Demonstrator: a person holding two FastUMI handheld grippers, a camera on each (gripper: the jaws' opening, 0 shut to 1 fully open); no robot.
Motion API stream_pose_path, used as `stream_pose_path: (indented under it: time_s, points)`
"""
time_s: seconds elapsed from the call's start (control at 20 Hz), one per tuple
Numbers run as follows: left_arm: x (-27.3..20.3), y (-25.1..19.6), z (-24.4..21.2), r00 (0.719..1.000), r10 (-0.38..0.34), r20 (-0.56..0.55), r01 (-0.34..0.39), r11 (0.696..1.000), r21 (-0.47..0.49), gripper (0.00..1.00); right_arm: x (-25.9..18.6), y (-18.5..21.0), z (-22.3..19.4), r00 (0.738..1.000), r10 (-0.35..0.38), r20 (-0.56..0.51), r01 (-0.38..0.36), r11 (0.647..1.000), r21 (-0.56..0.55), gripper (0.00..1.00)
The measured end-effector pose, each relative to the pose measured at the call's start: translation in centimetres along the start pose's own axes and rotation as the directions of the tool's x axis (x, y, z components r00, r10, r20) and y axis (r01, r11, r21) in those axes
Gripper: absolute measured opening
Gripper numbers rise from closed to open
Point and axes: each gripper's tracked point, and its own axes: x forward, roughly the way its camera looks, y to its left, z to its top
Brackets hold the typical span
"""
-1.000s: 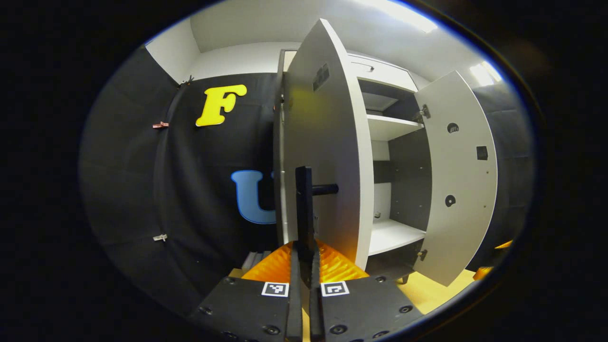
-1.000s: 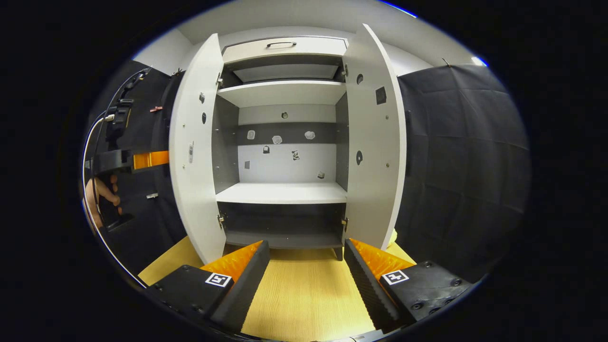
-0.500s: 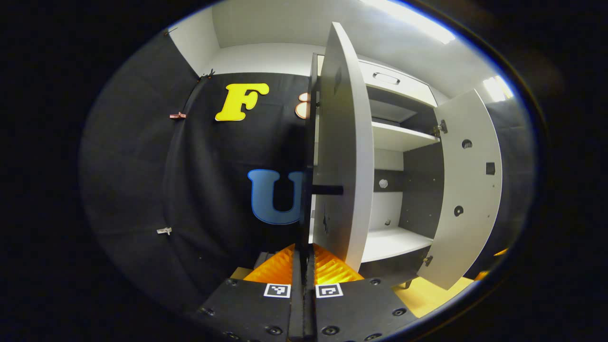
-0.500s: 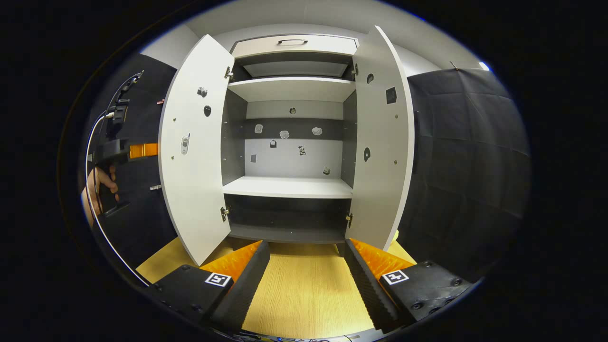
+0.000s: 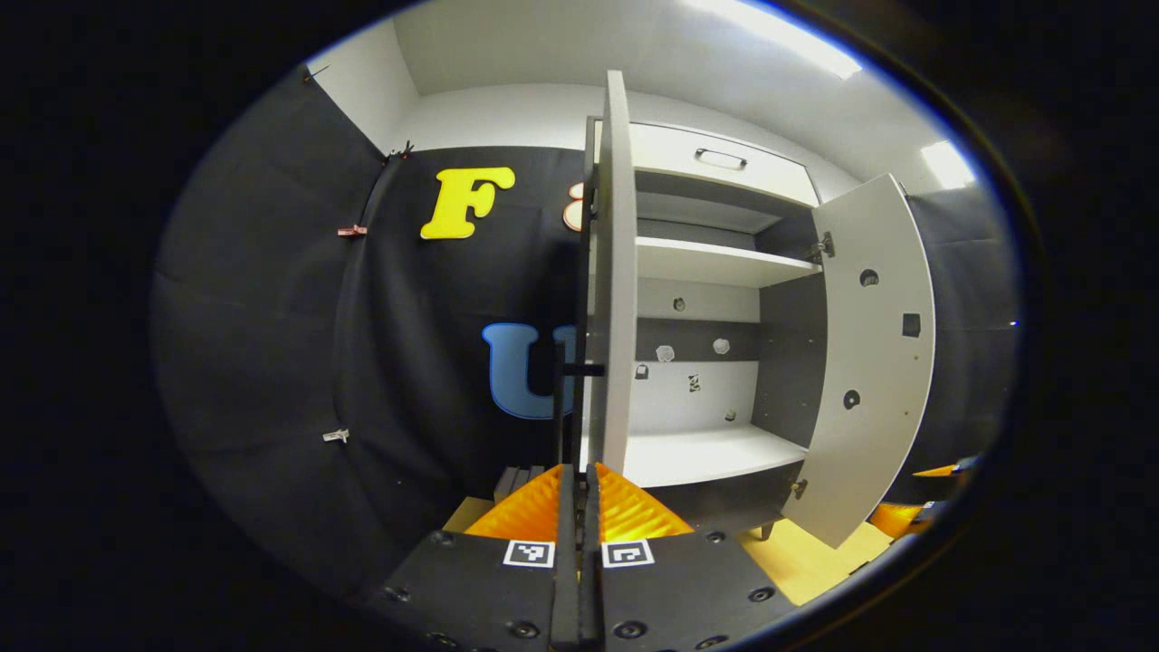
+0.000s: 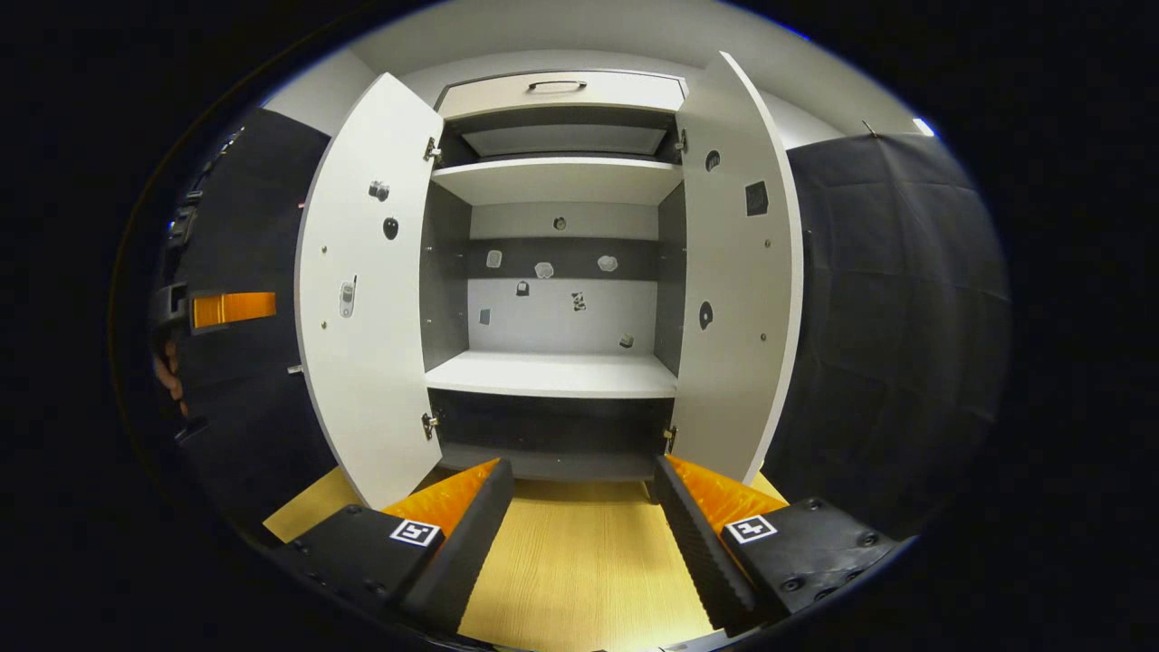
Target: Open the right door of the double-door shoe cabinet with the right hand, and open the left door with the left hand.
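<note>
Left gripper [image 5: 577,473]: the fingers are pressed together with no gap visible between them. The dark bar handle [image 5: 565,403] of the left door [image 5: 617,272] stands directly above the fingertips; whether the tips pinch its lower end cannot be determined. In the left gripper view this door is seen edge-on, swung out square to the cabinet [image 5: 697,398] front. Right gripper [image 6: 579,507]: fingers spread wide, nothing between them, held low over the wooden floor [image 6: 579,570] and facing the cabinet's middle. In the right gripper view both doors stand open: the left door [image 6: 362,290] swung out to the left, the right door [image 6: 738,272] swung out to the right, each hanging on its hinges. The interior is exposed: a white shelf [image 6: 552,373] low down, another near the top, and small stickers on the back panel. A closed drawer [image 6: 561,91] with a handle sits above the opening. At the left edge of the right gripper view, the left gripper [image 6: 237,308] is beside the left door's outer face, with part of a hand [image 6: 167,376] below it.
</note>
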Motion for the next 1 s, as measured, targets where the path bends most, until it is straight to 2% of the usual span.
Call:
stream_pose_path:
  time_s: [0.15,0.4,0.45,0.65,0.7,0.8,0.9,1.0]
  points:
    - [-0.1,-1.5,0.0,1.0,-0.015,0.014,0.015,1.0,-0.013,0.05,0.6,-0.6,0.9,1.0,0.009,0.014,-0.009,1.0,0.023,0.98]
    - [-0.2,-2.7,-0.7,0.999,-0.04,0.015,0.039,0.997,0.067,0.12,2.0,-4.2,2.4,0.999,-0.012,0.043,0.01,0.999,0.042,0.98]
    - [-0.2,-2.8,-0.9,0.999,-0.042,0.005,0.042,0.996,0.079,0.17,2.3,-4.9,2.4,0.999,-0.019,0.045,0.017,0.999,0.044,0.98]
    - [-0.1,-3.9,-2.2,0.999,-0.034,-0.031,0.036,0.997,0.073,0.8,2.5,-7.5,2.2,0.998,-0.014,0.061,0.012,0.999,0.036,0.98]
    - [-0.5,-3.9,-2.5,0.998,-0.028,-0.048,0.032,0.996,0.082,0.9,2.4,-7.6,2.1,0.998,0.003,0.065,-0.006,0.999,0.041,0.98]
    - [-0.5,-3.7,-2.6,0.999,-0.011,-0.05,0.016,0.995,0.1,0.9,2.6,-8.1,1.7,0.998,0.019,0.055,-0.021,0.999,0.038,0.98]
    - [-0.3,-3.8,-2.5,0.999,0.001,-0.041,0.003,0.995,0.098,0.97,2.9,-8.2,1.3,0.999,0.038,0.038,-0.04,0.998,0.039,0.98]
    - [-0.2,-4.5,-2.7,0.999,-0.001,-0.041,0.004,0.997,0.08,0.98,3.1,-8.3,1.4,0.998,0.057,0.041,-0.059,0.997,0.044,0.98]
